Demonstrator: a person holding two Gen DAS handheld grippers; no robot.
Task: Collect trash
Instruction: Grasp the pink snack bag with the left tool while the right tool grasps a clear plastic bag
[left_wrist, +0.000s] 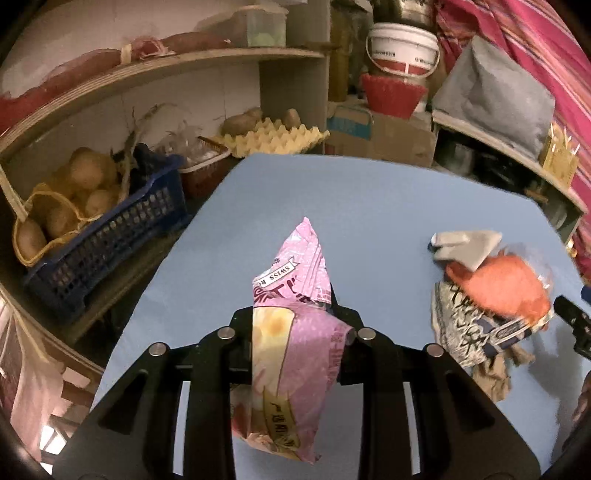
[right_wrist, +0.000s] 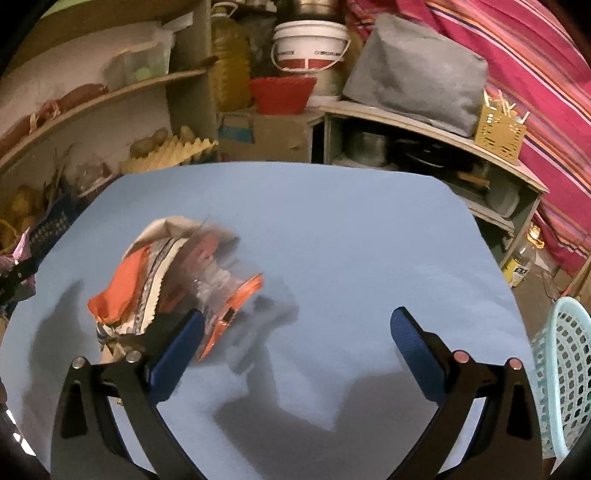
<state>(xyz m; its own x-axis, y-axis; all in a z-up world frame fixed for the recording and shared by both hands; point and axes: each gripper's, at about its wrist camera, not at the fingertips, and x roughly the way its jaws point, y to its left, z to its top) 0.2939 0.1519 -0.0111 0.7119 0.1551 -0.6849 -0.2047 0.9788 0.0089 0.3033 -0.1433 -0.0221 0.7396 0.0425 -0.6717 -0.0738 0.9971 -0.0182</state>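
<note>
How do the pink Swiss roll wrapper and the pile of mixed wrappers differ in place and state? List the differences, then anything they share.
1. The pink Swiss roll wrapper is clamped in the left gripper, off the table; the pile of mixed wrappers lies on the blue table.
2. The pink wrapper is one piece; the pile holds several, orange, patterned and brown.
3. The right gripper, jaws wide apart, holds nothing.
Shared: both are crumpled packaging trash.

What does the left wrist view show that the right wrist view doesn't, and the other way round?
Only the left wrist view shows the left claw shut on the pink Swiss roll wrapper, and the blue crate of potatoes. Only the right wrist view shows the right claw open and holding nothing, and the pale green basket off the table's right side. Both show the blue table and the heap of mixed wrappers.
</note>
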